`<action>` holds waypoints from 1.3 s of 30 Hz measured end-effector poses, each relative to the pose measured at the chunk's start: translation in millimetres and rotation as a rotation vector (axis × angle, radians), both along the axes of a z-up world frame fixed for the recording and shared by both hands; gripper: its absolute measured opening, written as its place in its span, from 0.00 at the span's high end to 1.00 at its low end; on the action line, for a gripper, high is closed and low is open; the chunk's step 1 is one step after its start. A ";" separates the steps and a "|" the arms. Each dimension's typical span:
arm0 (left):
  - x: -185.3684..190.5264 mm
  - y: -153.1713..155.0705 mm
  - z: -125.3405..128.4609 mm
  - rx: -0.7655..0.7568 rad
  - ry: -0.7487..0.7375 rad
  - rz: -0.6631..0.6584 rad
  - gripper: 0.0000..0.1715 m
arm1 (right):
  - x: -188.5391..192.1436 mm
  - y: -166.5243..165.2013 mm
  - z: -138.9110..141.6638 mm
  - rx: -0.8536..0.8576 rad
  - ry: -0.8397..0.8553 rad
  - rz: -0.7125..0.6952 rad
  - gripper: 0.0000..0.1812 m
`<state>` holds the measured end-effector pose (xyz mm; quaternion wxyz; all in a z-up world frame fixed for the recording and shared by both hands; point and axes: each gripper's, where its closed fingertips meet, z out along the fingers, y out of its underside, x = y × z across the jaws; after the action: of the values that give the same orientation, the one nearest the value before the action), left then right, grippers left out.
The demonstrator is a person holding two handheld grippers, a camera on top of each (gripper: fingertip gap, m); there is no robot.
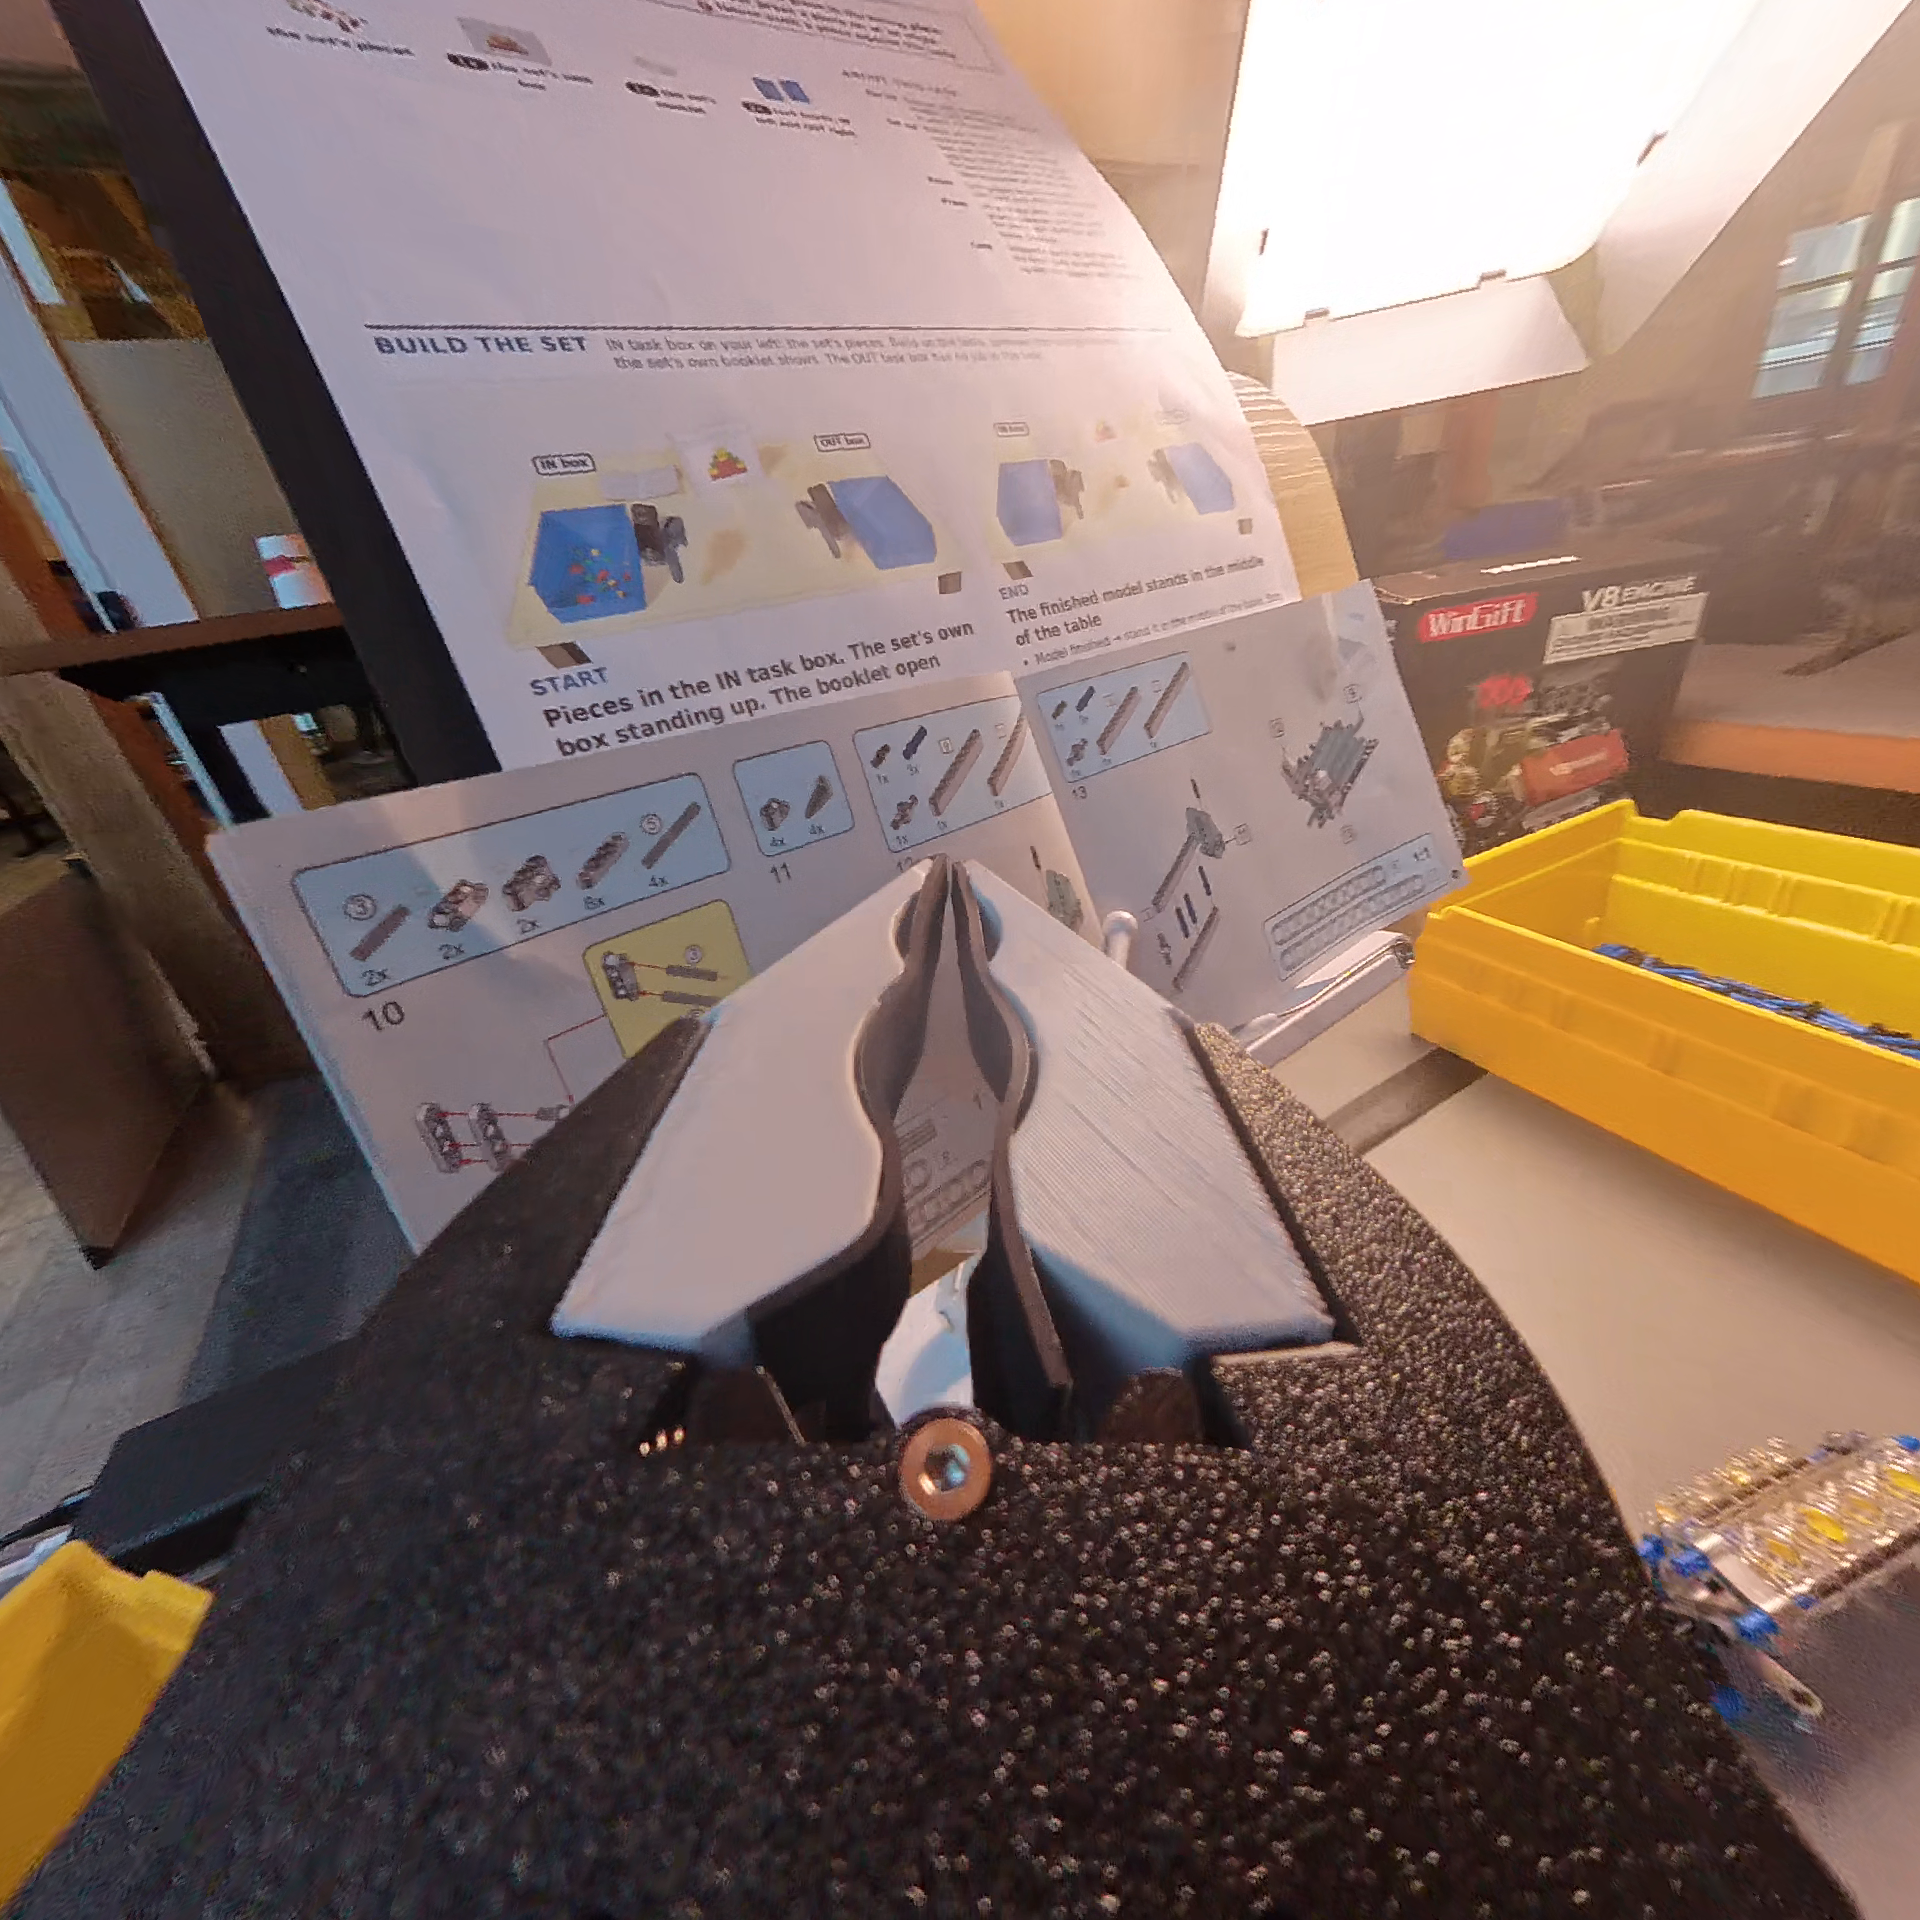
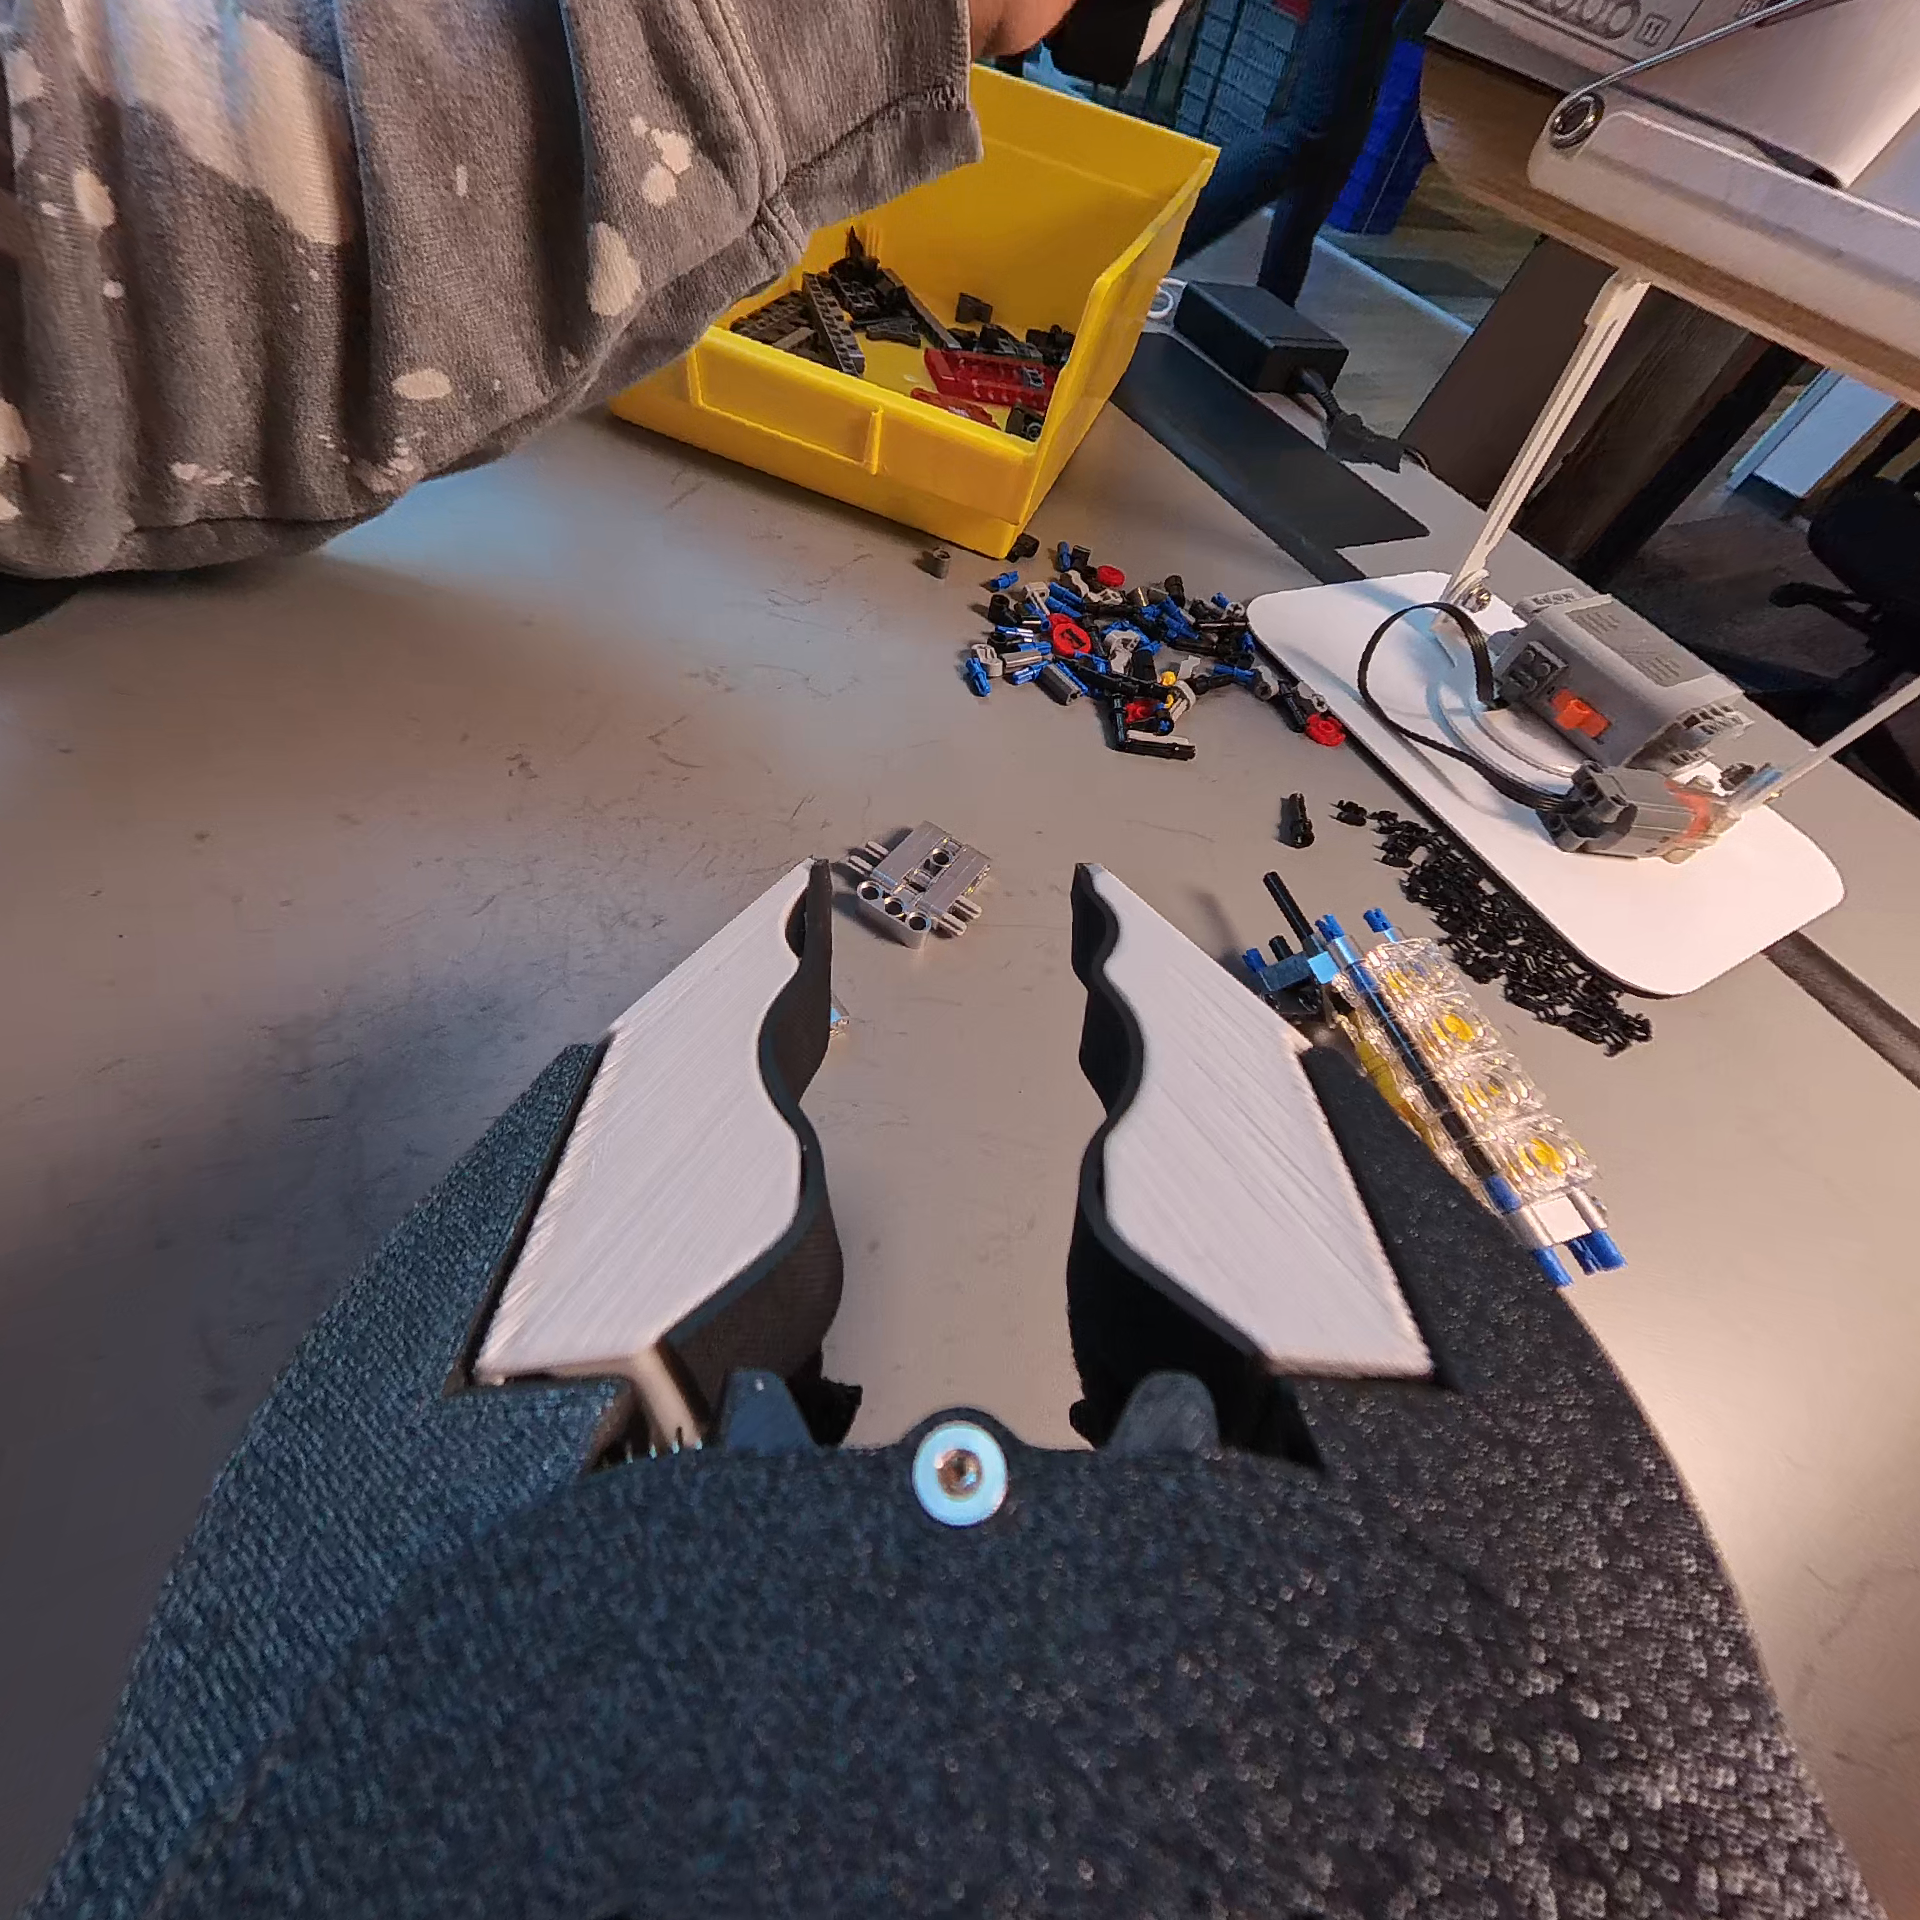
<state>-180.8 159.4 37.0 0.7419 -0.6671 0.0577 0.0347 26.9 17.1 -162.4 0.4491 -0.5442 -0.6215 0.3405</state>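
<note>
Over scuffed grey tabletop (image 2: 416,831): hovering with right gripper (image 2: 951,871) spread wide, empty, just short of small silver pinned brick block (image 2: 920,883). Aiming left gripper (image 1: 951,865) at propped grey instruction booklet (image 1: 499,987), tips pressed together, seemingly gripping nothing.

Two yellow bins (image 2: 935,436) (image 1: 1662,1029), one open instruction booklet (image 1: 540,935), one printed sheet (image 1: 727,364), one kit box (image 1: 1538,707), two claws (image 1: 951,883) (image 2: 948,883).
</note>
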 end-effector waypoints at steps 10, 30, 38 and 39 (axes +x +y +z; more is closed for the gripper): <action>-9.5 -2.1 3.5 -0.008 0.000 0.077 1.00 | -0.5 -1.7 -1.2 0.010 -0.007 0.006 0.75; -14.0 5.5 5.8 -0.036 -0.031 0.083 1.00 | -2.0 -5.8 -5.4 0.036 -0.029 0.022 0.75; -22.2 19.5 8.3 -0.037 -0.027 0.112 1.00 | -2.1 -6.9 -6.0 0.042 -0.032 0.026 0.75; -22.5 20.1 7.4 -0.038 -0.026 0.114 1.00 | -2.1 -7.0 -6.2 0.043 -0.032 0.027 0.75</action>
<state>-203.3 179.6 44.3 0.7266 -0.6837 0.0104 0.0670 24.8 10.1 -168.6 0.4459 -0.5315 -0.6431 0.3242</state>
